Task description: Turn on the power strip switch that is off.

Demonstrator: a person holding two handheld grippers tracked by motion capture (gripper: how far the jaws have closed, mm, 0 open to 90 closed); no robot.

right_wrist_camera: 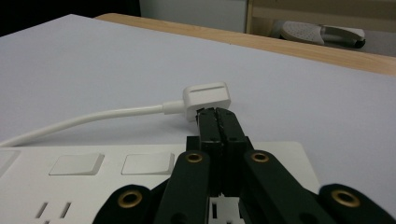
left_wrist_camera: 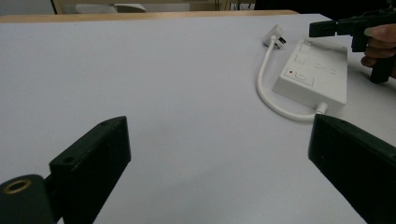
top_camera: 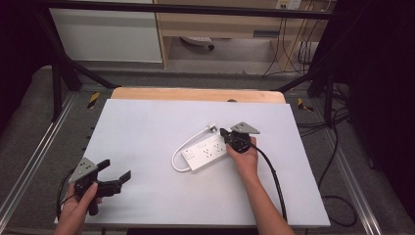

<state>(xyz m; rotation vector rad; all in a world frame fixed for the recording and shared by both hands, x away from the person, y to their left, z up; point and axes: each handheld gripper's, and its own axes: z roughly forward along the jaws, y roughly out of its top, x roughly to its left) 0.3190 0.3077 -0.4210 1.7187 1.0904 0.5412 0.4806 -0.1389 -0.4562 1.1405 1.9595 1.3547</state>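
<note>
White board covers the table (top_camera: 147, 196), and a white power strip (top_camera: 208, 152) with rocker switches and sockets lies just right of its centre, its short white cable (top_camera: 182, 149) looping round at 9 o'clock to a flat white plug (top_camera: 212, 128) at 12 o'clock. The right gripper (top_camera: 223, 132), jaws pressed together on nothing, hovers over the strip with tips just beside the plug. At 7 o'clock near the front edge, the left gripper (top_camera: 116, 169) holds its jaws wide apart and empty, bare board between it and the strip.

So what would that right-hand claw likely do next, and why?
Probably open slightly and close on the white plastic plug. The right claw is shut, its tips right at the plug's base, above the white rectangular power strip. Whether it pinches anything is unclear. The left claw waits open, far off.
</note>
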